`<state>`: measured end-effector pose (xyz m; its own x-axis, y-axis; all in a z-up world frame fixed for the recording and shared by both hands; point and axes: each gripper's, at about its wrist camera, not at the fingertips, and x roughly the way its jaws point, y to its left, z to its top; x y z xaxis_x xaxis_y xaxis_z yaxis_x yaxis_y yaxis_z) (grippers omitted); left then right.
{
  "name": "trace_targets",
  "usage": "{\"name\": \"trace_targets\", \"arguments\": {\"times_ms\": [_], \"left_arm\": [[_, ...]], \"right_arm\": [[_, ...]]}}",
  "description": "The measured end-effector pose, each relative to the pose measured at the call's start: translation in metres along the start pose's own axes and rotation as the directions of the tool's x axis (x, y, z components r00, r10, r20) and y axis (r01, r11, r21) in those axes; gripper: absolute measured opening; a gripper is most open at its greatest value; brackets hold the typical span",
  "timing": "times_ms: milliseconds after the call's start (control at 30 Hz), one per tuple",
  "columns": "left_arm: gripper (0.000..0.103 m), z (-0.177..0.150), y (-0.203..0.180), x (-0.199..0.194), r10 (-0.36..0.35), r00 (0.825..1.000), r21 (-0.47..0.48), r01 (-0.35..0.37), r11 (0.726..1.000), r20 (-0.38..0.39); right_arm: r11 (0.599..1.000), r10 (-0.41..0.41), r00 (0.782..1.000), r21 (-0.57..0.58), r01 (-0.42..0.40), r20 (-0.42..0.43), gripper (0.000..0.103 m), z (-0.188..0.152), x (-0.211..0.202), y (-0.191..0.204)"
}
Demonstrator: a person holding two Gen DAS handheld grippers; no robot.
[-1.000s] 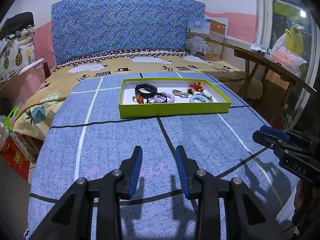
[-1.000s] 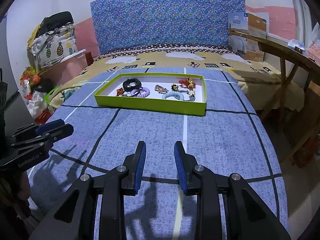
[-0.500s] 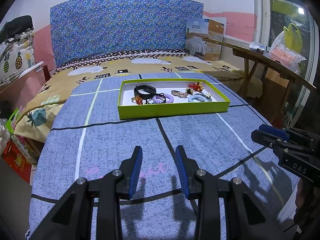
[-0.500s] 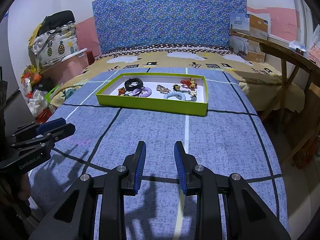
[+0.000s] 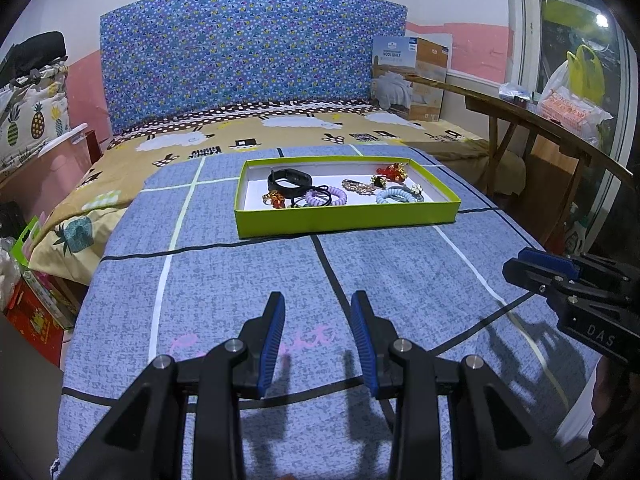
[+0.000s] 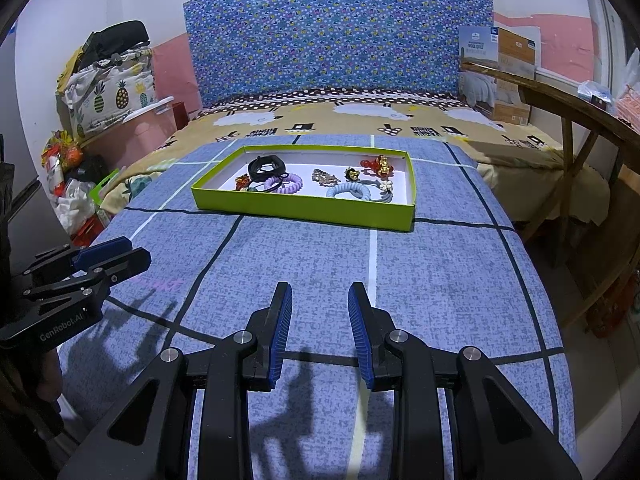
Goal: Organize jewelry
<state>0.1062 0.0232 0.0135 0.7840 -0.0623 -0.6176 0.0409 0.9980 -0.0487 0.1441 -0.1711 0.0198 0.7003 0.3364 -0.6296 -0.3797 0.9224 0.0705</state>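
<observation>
Tray: the green tray (image 5: 346, 222) lay on the bed (image 5: 400, 280), well ahead of both grippers.
Jewelry: black band (image 5: 289, 179), purple coil (image 5: 326, 197), blue coil (image 6: 347, 192) and red charm (image 6: 376, 165) all lay inside it – loosely mixed; none on the blanket.
Left gripper (image 5: 318, 334): fingers apart, empty.
Right gripper (image 6: 319, 328): fingers apart, empty.
Progress: gathered yet unsorted – fits either pieces collected or sorting ahead.

Even, cool indoor light; sharp focus around the green tray (image 5: 348, 220), soft shadows nearer on the bedspread (image 6: 440, 272) (fisheye bends edges, corners black).
</observation>
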Motion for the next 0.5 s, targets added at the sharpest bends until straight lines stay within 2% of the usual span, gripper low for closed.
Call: {"name": "trace_targets", "arguments": {"times_ms": [500], "left_arm": [[0.036,0.0,0.0029,-0.0006,0.003,1.0,-0.006,-0.003,1.0,0.004]], "right_arm": [[1.0,-0.001,1.0,-0.001,0.001,0.003,0.03,0.0002,-0.0006,-0.0006]]}}
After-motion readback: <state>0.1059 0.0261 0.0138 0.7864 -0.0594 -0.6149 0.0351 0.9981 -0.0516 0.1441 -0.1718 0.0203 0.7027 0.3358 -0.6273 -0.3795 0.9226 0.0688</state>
